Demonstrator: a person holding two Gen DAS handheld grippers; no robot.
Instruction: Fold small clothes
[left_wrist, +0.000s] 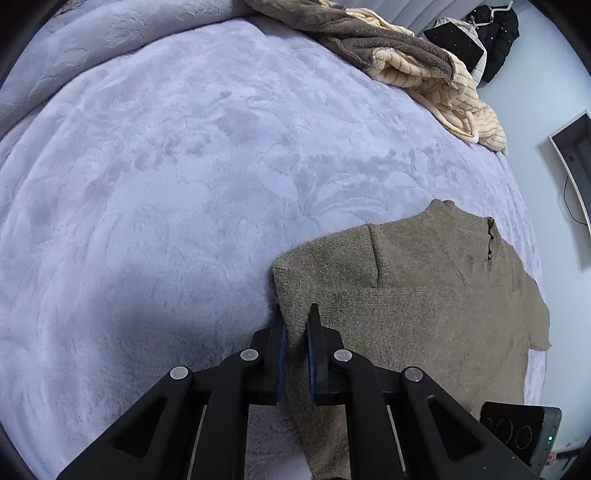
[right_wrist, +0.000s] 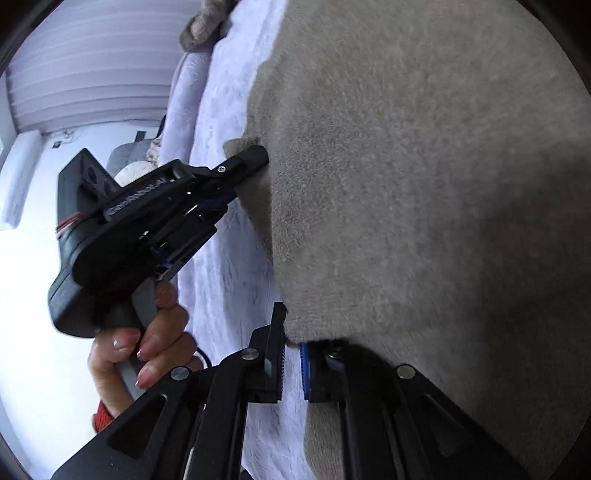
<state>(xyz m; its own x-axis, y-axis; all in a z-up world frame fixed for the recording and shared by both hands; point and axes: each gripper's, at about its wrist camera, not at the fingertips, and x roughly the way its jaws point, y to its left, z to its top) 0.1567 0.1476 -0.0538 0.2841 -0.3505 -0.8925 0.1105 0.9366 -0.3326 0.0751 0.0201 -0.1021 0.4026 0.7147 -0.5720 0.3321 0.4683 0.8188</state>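
Left wrist: left gripper (left_wrist: 295, 317) clenched on sweater (left_wrist: 424, 302) edge; right gripper (right_wrist: 291, 332) seemingly pinching sweater hem.

The sweater (left_wrist: 424, 295) is a fuzzy, matt tan knit. The bed cover (left_wrist: 166, 184) is soft lilac plush with an embossed pattern. The far blanket (left_wrist: 424, 77) is ribbed cream and brown fleece. Both grippers' fingers (left_wrist: 275, 350) are matt black plastic with ridged blue pads and shiny round metal pins.
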